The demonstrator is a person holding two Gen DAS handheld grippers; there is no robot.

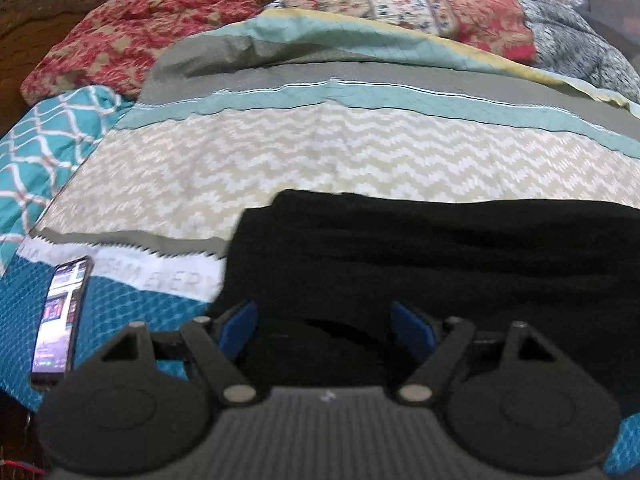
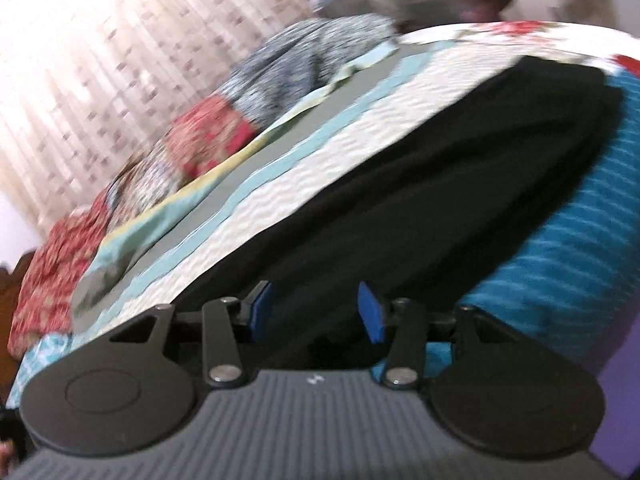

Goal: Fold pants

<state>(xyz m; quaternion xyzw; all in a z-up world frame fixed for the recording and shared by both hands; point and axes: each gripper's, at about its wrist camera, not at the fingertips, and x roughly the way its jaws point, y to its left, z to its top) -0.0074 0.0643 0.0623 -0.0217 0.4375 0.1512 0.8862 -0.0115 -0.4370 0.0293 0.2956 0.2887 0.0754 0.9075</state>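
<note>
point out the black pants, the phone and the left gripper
black pants (image 1: 440,256), left wrist view, middle of the dark fabric
phone (image 1: 60,320), left wrist view, lit screen
left gripper (image 1: 324,328), left wrist view, midway between its blue fingertips

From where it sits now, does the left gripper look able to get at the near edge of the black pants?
Probably yes. The left gripper is open right over the black pants, with nothing between its fingers and the cloth. The phone lies off to the side on the bedspread, out of the way.
</note>
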